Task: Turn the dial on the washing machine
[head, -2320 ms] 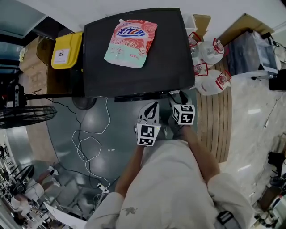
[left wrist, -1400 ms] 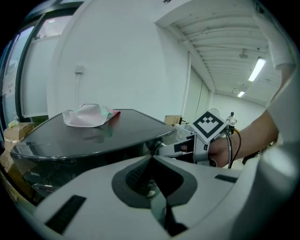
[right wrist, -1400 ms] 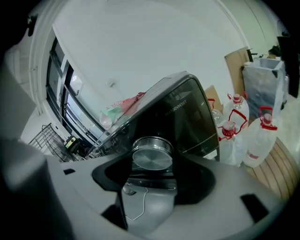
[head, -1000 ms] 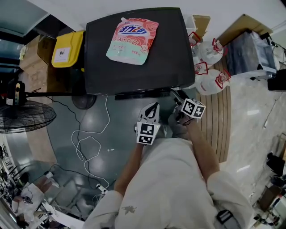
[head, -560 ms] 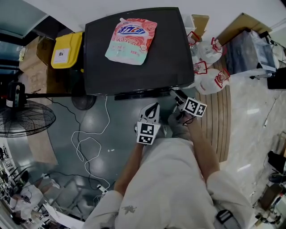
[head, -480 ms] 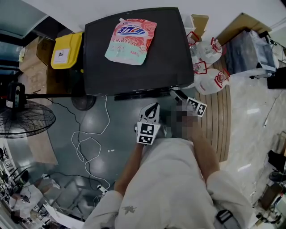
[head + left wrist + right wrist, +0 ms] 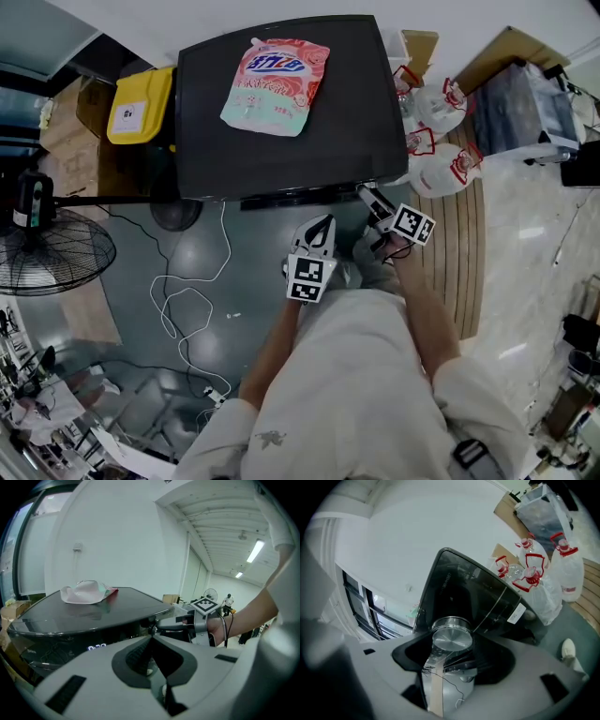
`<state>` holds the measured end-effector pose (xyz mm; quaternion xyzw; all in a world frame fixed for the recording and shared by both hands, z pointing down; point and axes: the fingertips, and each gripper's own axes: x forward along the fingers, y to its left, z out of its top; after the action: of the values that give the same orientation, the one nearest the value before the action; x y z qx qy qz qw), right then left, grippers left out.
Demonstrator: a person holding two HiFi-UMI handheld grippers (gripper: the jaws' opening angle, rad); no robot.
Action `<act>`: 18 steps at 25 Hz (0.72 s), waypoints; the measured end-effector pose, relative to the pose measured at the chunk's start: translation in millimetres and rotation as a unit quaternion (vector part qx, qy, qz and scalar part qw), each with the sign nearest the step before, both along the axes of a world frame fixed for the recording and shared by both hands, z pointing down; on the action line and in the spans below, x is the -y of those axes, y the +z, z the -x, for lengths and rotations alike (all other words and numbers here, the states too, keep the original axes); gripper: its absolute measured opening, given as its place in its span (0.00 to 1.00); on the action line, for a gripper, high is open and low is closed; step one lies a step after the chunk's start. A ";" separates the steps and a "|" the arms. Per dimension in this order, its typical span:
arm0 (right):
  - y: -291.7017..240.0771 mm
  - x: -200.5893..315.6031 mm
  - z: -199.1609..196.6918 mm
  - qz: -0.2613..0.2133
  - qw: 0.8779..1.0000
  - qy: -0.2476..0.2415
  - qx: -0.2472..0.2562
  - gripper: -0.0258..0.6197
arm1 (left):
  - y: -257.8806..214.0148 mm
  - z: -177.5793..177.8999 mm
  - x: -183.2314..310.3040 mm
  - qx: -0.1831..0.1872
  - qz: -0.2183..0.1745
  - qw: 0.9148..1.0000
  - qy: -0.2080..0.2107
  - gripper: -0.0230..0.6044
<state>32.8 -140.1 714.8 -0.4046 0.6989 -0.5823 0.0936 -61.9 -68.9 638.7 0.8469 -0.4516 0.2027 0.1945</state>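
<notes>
1. Head view: washing machine [image 7: 281, 141] lay at twelve o'clock, my right gripper [image 7: 366, 194] at its front edge.
2. Left gripper view: my left gripper [image 7: 151, 637] was pressed together, empty.
3. Right gripper view: jaws pinched the dial [image 7: 451, 638]; turning seemed in hand, needing steady wrist rotation.

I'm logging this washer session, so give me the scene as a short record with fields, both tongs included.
machine: black washing machine
on top: pink detergent pouch, lying flat
dial: silver dial on the front
right tongs: jaws closed on the dial
left tongs: jaws together, empty, short of the machine's front
beside machine: yellow bin on one side, clear jugs with red handles on the other
</notes>
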 end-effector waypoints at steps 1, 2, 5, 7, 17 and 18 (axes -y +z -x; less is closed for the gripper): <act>0.0 -0.1 -0.3 0.002 1.000 0.002 0.005 0.47 | 0.3 0.1 -0.5 0.000 0.000 1.000 0.000 0.06; 0.0 -0.1 -0.4 0.003 1.000 0.004 0.011 0.47 | 0.7 0.3 -0.8 0.000 0.001 1.000 0.000 0.06; 0.0 -0.3 -0.4 0.006 1.000 0.009 0.025 0.47 | 2.2 0.6 -1.6 -0.001 0.001 1.000 0.000 0.06; 0.3 -1.0 0.0 0.005 1.000 0.011 0.026 0.47 | 2.9 1.2 -2.2 -0.001 0.000 1.000 0.000 0.06; -0.8 0.3 1.6 -0.021 0.996 -0.023 -0.079 0.54 | 4.4 1.9 -3.3 0.000 0.003 1.000 -0.001 0.06; 0.7 0.0 -1.7 -0.026 0.994 -0.025 -0.103 0.54 | 4.4 1.7 -3.7 0.000 0.004 1.000 -0.001 0.06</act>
<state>34.5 -140.1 715.6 -0.4423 0.7294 -0.5216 0.0175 -63.6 -65.2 643.2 0.8459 -0.4514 0.2041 0.1977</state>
